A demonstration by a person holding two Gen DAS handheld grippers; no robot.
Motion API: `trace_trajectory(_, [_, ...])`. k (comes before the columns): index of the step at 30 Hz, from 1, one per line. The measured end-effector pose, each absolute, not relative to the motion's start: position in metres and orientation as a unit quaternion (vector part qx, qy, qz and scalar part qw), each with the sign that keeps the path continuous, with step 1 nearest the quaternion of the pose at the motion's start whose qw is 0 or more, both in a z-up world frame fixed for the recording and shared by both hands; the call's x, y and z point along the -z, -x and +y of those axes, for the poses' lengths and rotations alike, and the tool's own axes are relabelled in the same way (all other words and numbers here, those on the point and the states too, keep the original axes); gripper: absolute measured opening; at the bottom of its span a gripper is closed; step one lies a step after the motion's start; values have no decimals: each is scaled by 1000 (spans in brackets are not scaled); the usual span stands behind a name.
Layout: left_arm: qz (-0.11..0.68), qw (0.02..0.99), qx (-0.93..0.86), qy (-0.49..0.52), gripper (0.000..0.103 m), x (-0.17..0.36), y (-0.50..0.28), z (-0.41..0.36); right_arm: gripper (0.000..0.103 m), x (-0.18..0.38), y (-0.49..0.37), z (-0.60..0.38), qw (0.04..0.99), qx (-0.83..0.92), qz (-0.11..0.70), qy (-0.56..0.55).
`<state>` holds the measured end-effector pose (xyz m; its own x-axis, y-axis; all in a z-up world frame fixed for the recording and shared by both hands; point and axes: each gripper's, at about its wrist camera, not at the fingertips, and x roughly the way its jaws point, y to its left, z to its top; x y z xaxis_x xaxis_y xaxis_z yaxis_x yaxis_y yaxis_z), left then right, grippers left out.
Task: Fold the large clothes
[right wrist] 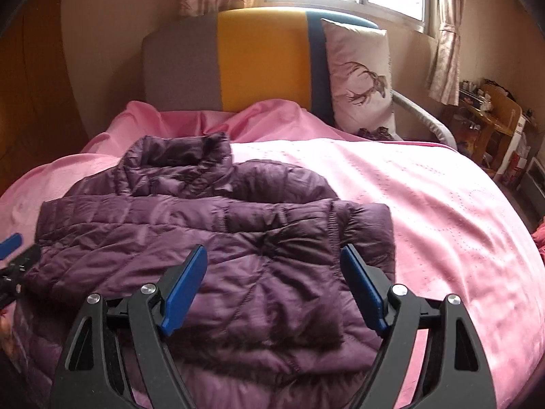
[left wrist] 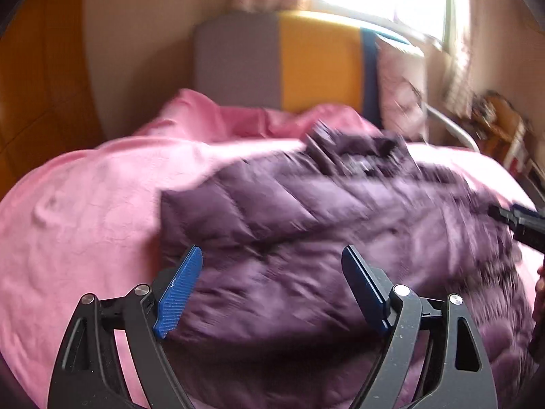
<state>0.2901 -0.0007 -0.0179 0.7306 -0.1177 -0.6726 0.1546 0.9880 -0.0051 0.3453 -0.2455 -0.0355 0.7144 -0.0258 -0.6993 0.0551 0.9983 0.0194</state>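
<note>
**Fig. Both claws open above a partly folded down jacket, between grasps**

The purple quilted down jacket (right wrist: 211,238) lies on the pink bedspread (right wrist: 425,204) of the bed, collar (right wrist: 190,155) toward the grey-and-yellow headboard (right wrist: 238,64), with a sleeve or side panel already laid across the body so that a thick folded edge runs along its right side. The right claw (right wrist: 274,286) hovers over the lower right part of the jacket, jaws wide, nothing between the blue pads (right wrist: 185,289). The left claw (left wrist: 272,289) hovers over the lower left part, likewise wide and empty; its view is motion-blurred, so fine detail of the fabric there cannot be read. Each claw's tip shows at the edge of the other's view.

Judged step: taking a fresh hold on the hem for the next fold toward the collar. To do it well, each claw should close on the full stack of layers at a matching point on either side, not on the top skin alone, since slippery padded fabric is likely to slide and spring open. Lift both sides together, carry them evenly, and press out trapped air before letting go. A pillow (right wrist: 361,75) leans against the headboard, well apart from the work.
</note>
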Motion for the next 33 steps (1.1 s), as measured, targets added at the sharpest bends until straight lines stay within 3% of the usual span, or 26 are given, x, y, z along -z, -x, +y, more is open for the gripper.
trace_trajectory(5, [431,900,68,-6,87,58,-312,-3,81,76,-364,-219,894,16,448,14])
trace_trajectory(12, [423,904,57,6,90,45,-297,5,86,69,-365,-220,892,25,451,18])
trace_trajectory(19, [399,916,48,25,90,27,-236,25,95,57,-307,-240,895,15,445,4])
trace_trajectory(33, [396,917,50,10,90,35,-149,54,96,65,-170,-309,867,11,491,-81])
